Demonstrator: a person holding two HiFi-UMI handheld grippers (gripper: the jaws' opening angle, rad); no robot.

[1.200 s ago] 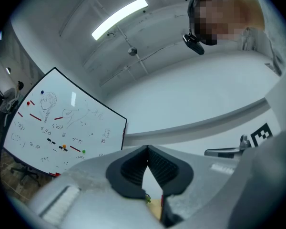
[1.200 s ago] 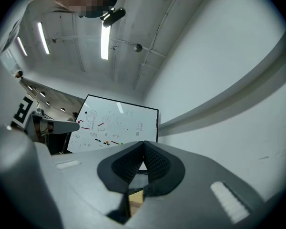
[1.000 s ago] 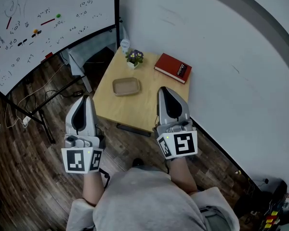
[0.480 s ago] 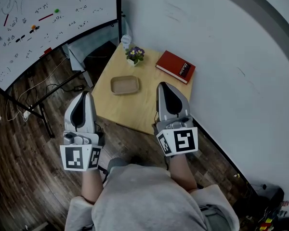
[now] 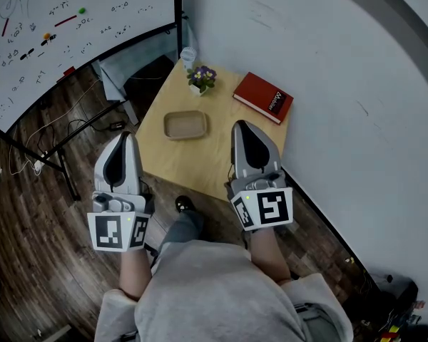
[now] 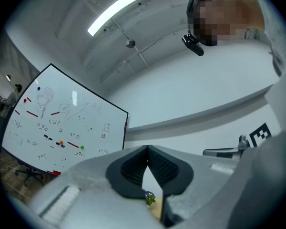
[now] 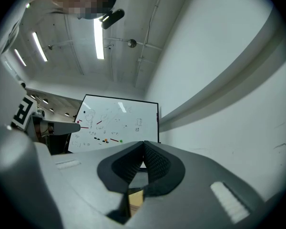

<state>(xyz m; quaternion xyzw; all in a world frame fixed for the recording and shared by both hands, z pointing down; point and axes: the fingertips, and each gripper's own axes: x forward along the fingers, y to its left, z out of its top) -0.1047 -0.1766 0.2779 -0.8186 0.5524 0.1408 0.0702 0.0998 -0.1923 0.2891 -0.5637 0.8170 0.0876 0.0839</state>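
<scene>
We see a large whiteboard (image 5: 57, 20) on a dark stand at the upper left, marked with small sketches, red strokes and coloured magnets; its writing is too small for us to read. Below it spreads the dark wooden plank floor (image 5: 36, 212), and against the pale grey wall (image 5: 342, 84) stands a light wooden square tabletop (image 5: 221, 164). Our left claw (image 5: 125, 140) hangs over the floor just off the tabletop's near left edge, jaws pressed together on nothing. Our right claw (image 5: 244, 128) hangs over the near right edge, jaws likewise together and empty. A red hardcover book (image 5: 263, 97), its white cover lettering unreadable, lies by the wall. A shallow tan rectangular tray (image 5: 185, 125) sits ahead between the claws. A small white pot of purple flowers (image 5: 201, 77) stands at the far corner, beside a clear cup (image 5: 188, 54).
</scene>
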